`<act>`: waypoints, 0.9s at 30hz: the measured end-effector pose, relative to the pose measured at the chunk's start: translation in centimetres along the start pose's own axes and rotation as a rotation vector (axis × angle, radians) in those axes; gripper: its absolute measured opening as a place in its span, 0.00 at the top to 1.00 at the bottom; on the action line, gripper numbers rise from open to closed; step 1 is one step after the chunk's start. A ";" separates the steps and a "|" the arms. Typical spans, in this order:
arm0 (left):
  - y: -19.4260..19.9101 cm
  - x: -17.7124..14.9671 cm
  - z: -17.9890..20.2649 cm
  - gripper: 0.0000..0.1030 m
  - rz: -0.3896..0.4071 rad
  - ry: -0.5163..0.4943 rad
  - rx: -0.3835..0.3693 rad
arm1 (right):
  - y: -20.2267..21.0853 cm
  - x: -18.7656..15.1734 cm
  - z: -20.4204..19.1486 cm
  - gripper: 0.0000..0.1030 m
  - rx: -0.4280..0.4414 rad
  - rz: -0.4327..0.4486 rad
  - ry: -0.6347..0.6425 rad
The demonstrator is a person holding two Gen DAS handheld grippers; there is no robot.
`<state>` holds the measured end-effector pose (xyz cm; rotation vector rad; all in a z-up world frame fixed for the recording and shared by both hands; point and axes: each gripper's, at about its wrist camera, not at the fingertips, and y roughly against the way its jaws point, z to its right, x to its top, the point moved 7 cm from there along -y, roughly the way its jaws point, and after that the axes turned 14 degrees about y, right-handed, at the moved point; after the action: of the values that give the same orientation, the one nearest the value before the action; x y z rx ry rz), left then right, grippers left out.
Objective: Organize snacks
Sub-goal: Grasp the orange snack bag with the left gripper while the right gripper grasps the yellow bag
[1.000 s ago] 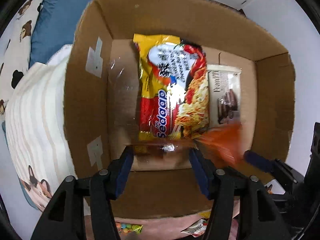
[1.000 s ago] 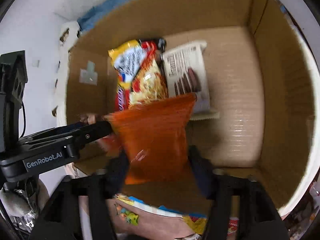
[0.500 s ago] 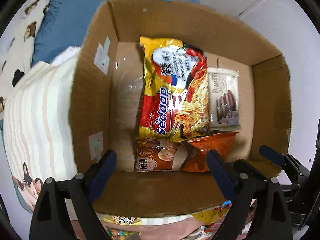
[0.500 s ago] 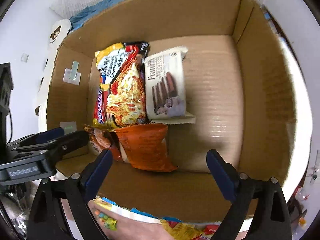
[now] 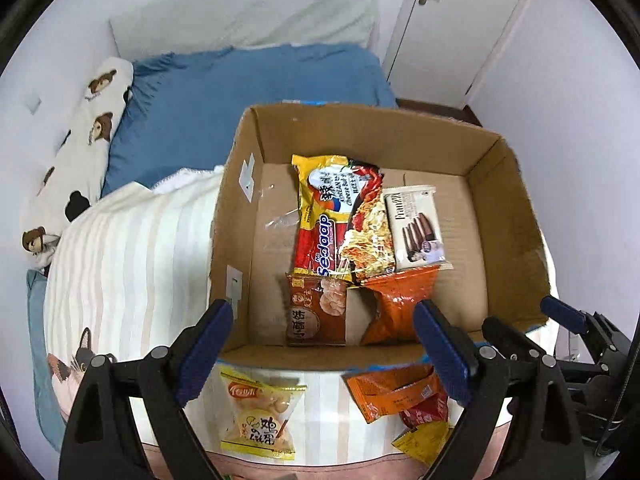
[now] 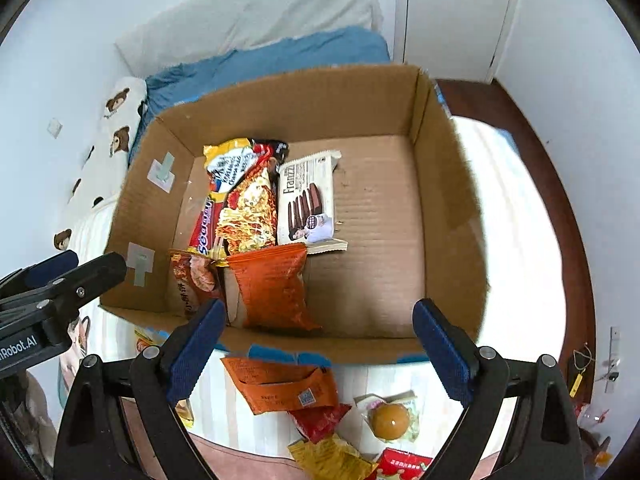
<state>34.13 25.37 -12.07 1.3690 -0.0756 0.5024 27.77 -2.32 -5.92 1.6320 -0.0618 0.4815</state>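
An open cardboard box (image 5: 360, 128) (image 6: 288, 96) stands on the bed. Inside lie a yellow-red noodle pack (image 5: 336, 216) (image 6: 240, 200), a white wafer pack (image 5: 416, 228) (image 6: 308, 200), a brown snack pack (image 5: 316, 308) (image 6: 192, 280) and an orange bag (image 5: 396, 300) (image 6: 276, 288). My left gripper (image 5: 320, 356) is open and empty, raised above the box's near wall. My right gripper (image 6: 316, 352) is open and empty, above the near wall too. Loose snacks lie in front of the box: a yellow pack (image 5: 260, 416), an orange pack (image 5: 392, 392) (image 6: 280, 384) and a round bun pack (image 6: 390, 416).
The box sits on a striped blanket (image 5: 120, 264). A blue pillow (image 5: 240, 100) and a bear-print pillow (image 5: 80, 152) lie behind it. A white door (image 5: 460, 24) and walls close the room. The bed's dark wooden edge (image 6: 568, 240) runs at the right.
My right gripper let go of the orange bag, which now lies in the box. My left gripper opened wide. Both grippers pulled back and up, away from the box.
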 end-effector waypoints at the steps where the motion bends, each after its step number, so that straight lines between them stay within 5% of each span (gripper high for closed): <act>1: 0.2 -0.2 0.2 0.10 0.010 -0.003 -0.001 | 0.7 -0.2 0.0 0.06 -0.007 0.018 -0.001; 13: 6.0 -3.9 -0.6 0.10 0.141 -0.034 -0.002 | 6.2 -3.1 -1.0 0.06 0.022 0.119 -0.018; 19: 5.8 -8.1 -2.6 0.10 0.111 -0.010 0.023 | 4.7 -9.6 -0.3 0.06 0.157 0.014 -0.150; 24: 1.7 -13.4 -3.6 0.10 0.029 -0.049 0.125 | 0.4 -16.5 1.1 0.06 0.254 -0.092 -0.326; 27: -0.9 -15.1 -3.4 0.10 0.002 -0.134 0.200 | -2.1 -18.0 0.1 0.06 0.239 -0.134 -0.257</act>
<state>20.19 23.96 -18.71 1.5984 -0.1386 0.4275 12.10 -6.46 -14.11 1.9126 -0.0890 0.1787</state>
